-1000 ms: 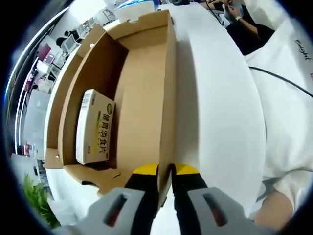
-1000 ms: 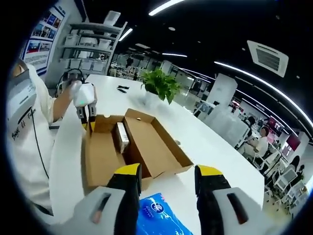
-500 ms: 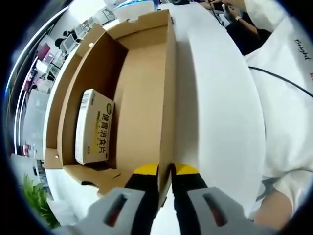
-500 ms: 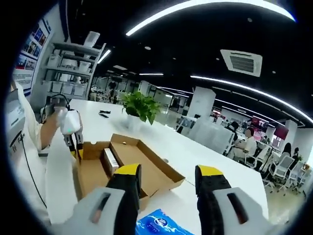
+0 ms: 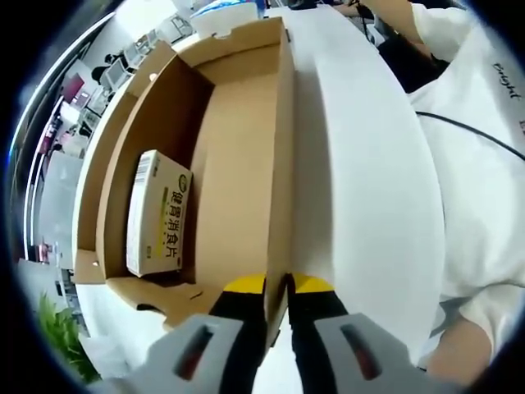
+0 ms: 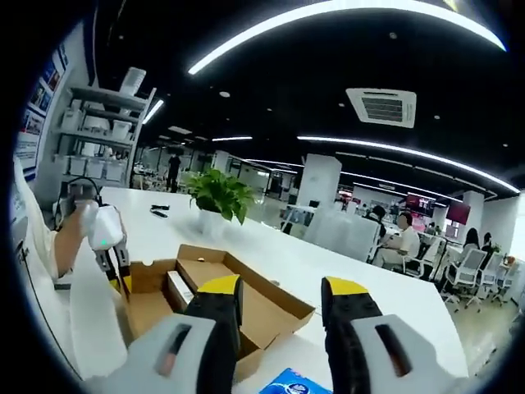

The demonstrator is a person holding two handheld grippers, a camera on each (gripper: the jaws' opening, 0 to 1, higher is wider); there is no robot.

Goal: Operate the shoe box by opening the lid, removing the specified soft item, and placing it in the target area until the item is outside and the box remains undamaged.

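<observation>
- Already open: shoe box (image 5: 238, 164) on white tabletop (image 5: 361, 205), lid folded out flat.
- Left tool (image 5: 277, 287) pressed together, pinching the box's near side wall edge; steadying role, I judge.
- Blue soft packet (image 6: 295, 382) lies outside the box, just below right tool (image 6: 279, 289), which is spread, empty.
- Small carton (image 5: 157, 212) inside, long axis parallel to the box walls, nearer the left tool.

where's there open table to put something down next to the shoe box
Bare white table runs between the shoe box lid's edge and the person's white shirt. More lies between box and potted plant. Crowded: the left hand-held gripper pinching the lid edge, and the blue packet.
</observation>
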